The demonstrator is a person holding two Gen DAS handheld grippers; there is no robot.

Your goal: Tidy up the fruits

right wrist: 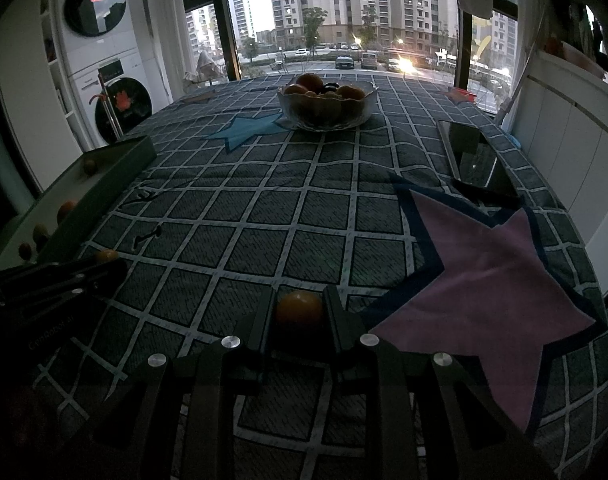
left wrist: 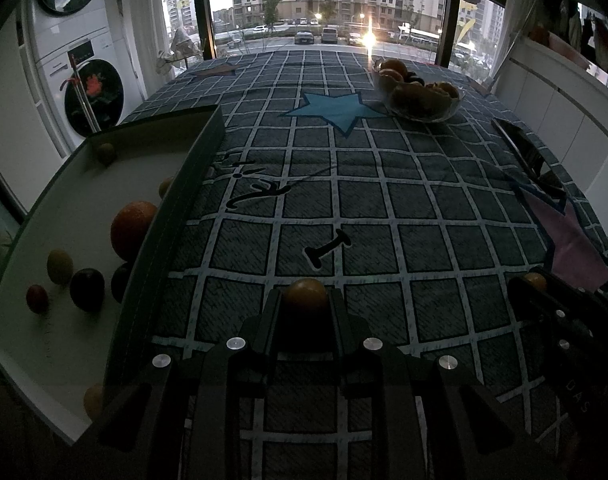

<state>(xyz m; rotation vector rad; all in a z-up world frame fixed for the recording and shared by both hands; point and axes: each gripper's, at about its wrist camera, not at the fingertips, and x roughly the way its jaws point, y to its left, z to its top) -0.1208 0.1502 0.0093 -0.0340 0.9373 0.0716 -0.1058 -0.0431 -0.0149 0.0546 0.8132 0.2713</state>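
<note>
both grippers tilt down over the checked surface (left wrist: 383, 200): left gripper (left wrist: 305, 300) and right gripper (right wrist: 298, 308) each clamped on a small orange fruit (left wrist: 305, 294).

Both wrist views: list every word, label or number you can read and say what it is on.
"DAS": pale letters on the right gripper body, reading down its side; the rest is cut off.
Pale lettering on the left gripper body: too dark and blurred to read.
Black marks on the checked tablecloth: not legible as words.
Washing machine panel: too small to read.

Small orange fruits (left wrist: 305, 294) (right wrist: 298, 307) sit clamped; others fill box (left wrist: 176, 208) and bowl (right wrist: 325, 106).
</note>
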